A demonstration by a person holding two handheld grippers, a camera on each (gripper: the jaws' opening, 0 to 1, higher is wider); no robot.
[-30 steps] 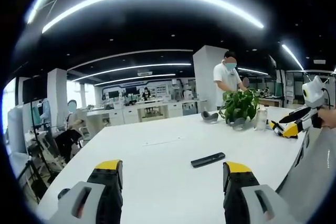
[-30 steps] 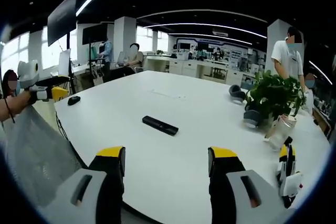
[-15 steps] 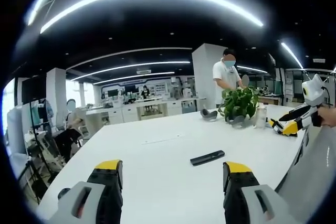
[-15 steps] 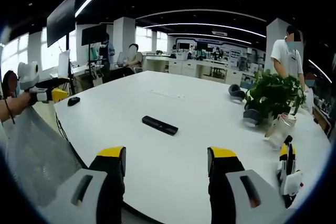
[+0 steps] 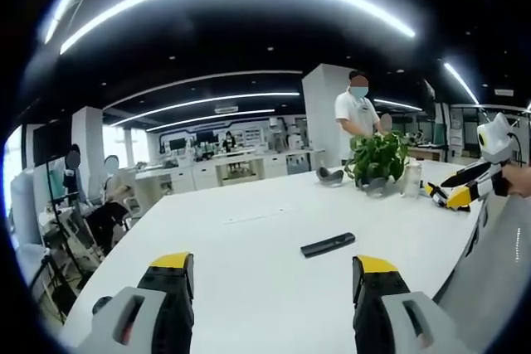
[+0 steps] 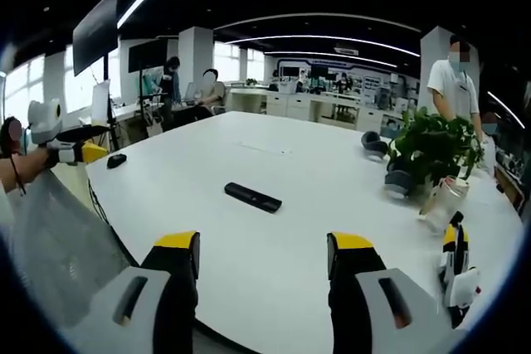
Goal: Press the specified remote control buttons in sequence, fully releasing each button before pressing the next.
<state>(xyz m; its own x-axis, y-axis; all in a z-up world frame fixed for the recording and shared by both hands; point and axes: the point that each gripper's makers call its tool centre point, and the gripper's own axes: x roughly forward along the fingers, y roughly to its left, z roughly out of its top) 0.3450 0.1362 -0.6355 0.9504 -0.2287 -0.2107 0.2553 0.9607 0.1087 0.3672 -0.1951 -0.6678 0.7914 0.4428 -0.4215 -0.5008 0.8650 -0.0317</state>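
The remote control [image 6: 253, 197] lies flat on the desk [image 6: 290, 230] at 12 o'clock, light, rigid, probably slide-prone; both grippers [image 5: 270, 283] [image 6: 261, 259] gape wide.

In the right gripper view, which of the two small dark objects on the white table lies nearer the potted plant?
The long, flat black remote control at the table's middle. The other, a small rounded dark object, sits at the far left edge of the table, away from the potted plant.

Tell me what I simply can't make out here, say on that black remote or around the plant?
- Remote buttons: too small and dark in both gripper views.
- Plant pot: hidden by leaves and grey things in front, right gripper view.
- Clear container contents: too blurred.
- Small dark thing near the table corner: too small to name.
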